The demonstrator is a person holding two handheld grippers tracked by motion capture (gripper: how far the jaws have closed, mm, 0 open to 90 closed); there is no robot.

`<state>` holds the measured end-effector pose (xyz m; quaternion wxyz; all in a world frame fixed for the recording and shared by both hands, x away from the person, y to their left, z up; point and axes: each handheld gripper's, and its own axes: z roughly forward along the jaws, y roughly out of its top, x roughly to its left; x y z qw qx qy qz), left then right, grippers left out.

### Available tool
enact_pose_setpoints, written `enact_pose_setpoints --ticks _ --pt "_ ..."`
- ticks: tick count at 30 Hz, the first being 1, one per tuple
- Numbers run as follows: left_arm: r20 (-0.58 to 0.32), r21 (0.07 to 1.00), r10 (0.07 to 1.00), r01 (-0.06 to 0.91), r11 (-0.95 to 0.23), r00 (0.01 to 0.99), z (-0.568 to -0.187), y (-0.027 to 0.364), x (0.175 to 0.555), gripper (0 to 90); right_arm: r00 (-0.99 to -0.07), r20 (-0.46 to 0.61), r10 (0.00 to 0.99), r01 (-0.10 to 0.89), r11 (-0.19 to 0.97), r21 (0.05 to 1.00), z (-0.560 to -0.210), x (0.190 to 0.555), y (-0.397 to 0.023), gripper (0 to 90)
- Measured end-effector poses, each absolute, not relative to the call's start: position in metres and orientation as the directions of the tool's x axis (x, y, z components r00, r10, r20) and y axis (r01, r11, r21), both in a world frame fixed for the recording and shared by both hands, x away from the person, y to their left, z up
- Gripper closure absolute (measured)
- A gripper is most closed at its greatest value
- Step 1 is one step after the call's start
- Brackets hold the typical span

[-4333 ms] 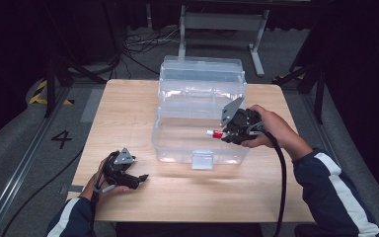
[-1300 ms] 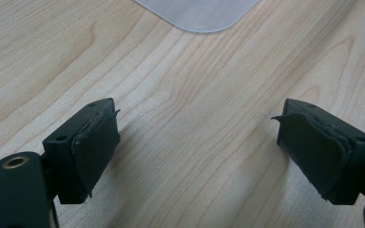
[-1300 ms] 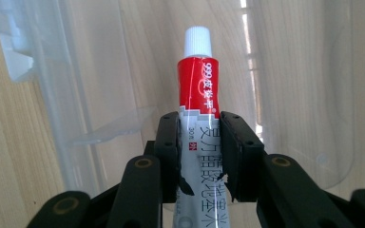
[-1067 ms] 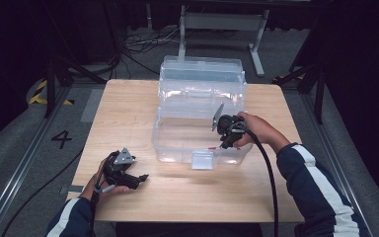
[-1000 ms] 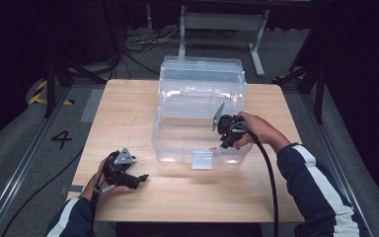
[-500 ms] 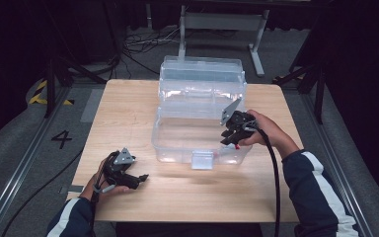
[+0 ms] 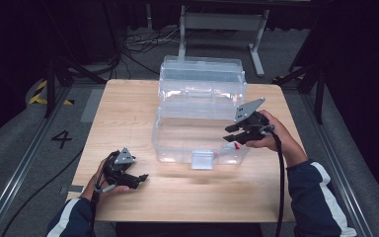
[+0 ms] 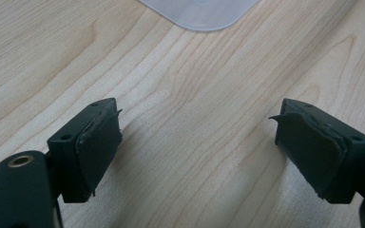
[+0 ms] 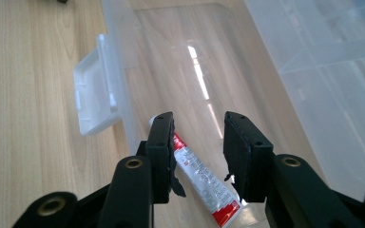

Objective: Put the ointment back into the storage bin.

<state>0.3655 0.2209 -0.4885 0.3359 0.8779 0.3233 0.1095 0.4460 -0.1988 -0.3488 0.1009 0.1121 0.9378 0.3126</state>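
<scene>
A wooden counter carries a large clear plastic box with its lid standing open at the far side and a white latch on its near wall. The box sits where it sat in the earlier pictures.

Inside the box, a white tube with red ends lies flat on the clear floor near the front right corner, close behind the latch wall. A few seconds ago this tube was gripped in the right gripper above the box; now nothing touches it.

The right gripper, held in the person's right hand, hangs over the box's right end, higher and nearer the right edge than a second ago, when it reached down inside. Its jaws have just been opening; they stand apart, above the tube without touching it.

The left gripper rests on the counter at the near left, well apart from the box, unmoved from the earlier pictures. Its jaws are wide apart over bare wood.
</scene>
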Motion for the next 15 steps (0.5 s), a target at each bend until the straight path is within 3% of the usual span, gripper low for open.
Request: enact_pose_setpoints --ticks 10,12,15 --pt "-0.007 0.684 0.639 0.47 -0.558 0.769 -0.477 0.217 0.364 23.7 -0.909 -0.192 0.37 0.108 0.655 0.748 -0.331 0.445 -0.218 52.3" --pt "0.072 0.688 0.624 0.415 -0.596 0.778 -0.465 0.211 0.359 24.6 -0.896 -0.217 0.386 0.094 0.644 0.759 -0.327 0.445 -0.22 51.2" --pt "0.08 0.729 0.614 0.374 -0.573 0.785 -0.449 0.206 0.356 25.5 -0.864 -0.276 0.421 0.078 0.653 0.753 -0.317 0.447 -0.224 48.7"
